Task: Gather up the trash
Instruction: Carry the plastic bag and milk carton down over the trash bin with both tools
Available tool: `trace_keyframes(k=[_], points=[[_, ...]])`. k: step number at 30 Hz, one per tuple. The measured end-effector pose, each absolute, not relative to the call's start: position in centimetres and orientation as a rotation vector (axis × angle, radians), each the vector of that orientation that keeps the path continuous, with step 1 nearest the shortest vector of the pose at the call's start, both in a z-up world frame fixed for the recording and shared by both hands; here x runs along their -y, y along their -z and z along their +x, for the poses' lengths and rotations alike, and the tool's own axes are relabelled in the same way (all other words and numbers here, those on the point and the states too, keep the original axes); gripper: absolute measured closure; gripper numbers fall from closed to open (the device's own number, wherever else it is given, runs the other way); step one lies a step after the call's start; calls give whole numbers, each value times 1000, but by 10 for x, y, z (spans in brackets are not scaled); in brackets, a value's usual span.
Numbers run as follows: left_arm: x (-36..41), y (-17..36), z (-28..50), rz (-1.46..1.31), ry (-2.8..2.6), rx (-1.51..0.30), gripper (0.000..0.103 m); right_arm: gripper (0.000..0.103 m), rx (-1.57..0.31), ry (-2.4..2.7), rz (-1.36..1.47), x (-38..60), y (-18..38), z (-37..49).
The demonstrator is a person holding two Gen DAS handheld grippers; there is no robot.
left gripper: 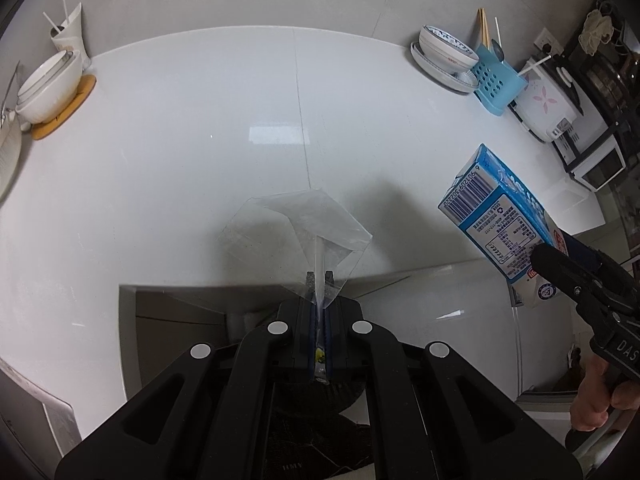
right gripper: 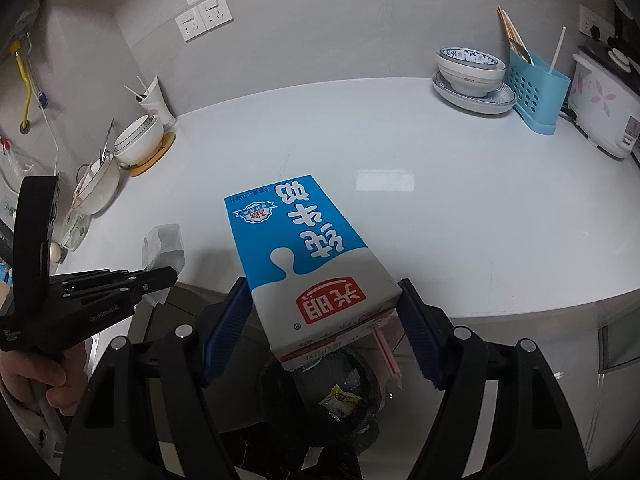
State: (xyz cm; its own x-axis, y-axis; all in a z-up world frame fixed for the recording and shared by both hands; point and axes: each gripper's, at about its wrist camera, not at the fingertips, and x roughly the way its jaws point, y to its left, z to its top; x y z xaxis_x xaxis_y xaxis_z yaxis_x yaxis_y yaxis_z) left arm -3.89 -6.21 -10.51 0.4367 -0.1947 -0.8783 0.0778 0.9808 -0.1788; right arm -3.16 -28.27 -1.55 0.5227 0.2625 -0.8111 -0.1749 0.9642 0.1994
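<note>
Your white desk under grey kitchen walls

You see the glossy desk filling mid-frame, a ceiling light mirrored on it; the grey wall behind carries white sockets at upper left, bowls stand at left, and a blue rack beside a rice cooker at right.

a home kitchen: white countertop backed by grey wall tile, stacked bowls on a plate, a blue utensil caddy with chopsticks, a flowered rice cooker, wall sockets, and a microwave.
</note>
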Motion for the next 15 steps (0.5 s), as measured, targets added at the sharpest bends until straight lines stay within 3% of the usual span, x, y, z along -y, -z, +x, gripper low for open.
trace_keyframes(k=[15], points=[[72,138,-76,-119,165,-1166,101,33,-1019,-304,61,284,30,-80]])
